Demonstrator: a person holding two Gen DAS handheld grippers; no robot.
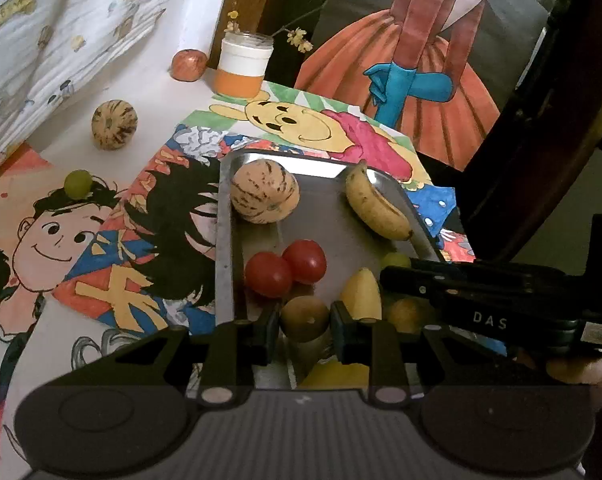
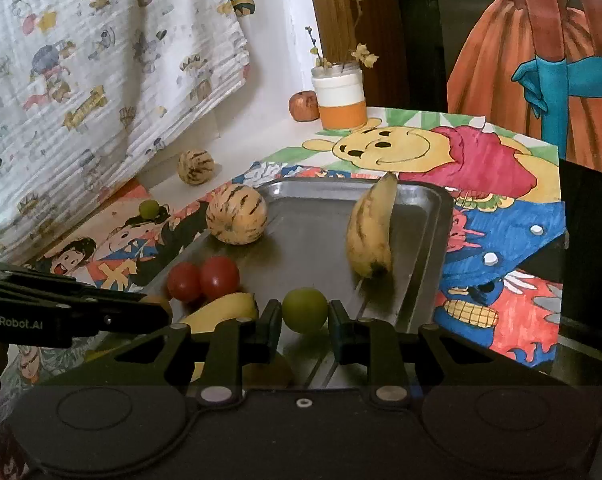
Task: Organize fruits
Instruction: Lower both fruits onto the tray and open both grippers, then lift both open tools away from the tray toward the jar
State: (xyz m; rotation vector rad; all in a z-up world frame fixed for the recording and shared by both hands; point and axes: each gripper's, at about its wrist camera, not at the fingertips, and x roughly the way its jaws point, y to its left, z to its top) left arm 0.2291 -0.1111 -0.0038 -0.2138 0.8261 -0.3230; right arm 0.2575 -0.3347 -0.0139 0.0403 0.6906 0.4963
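**Both grippers over the tray's near end, each pinching a small fruit**

I have the left gripper [image 1: 305, 320] closed on a brown kiwi [image 1: 304, 317] and the right gripper [image 2: 305, 316] closed on a green plum [image 2: 305, 310], both hanging just above the near end of the metal tray [image 1: 226, 240]. The plum sits squarely between my right fingers, toward the tray's near right edge; the kiwi is nearer the near left edge, just this side of two red tomatoes [image 1: 286, 272]. A lemon [image 2: 221, 310] lies between the two grippers (crowding both drop spots). Still off the tray: a striped melon [image 1: 114, 124], a green grape [image 1: 78, 184] and an apple [image 1: 188, 65], all beyond its left edge, closer to my left hand, I judge.
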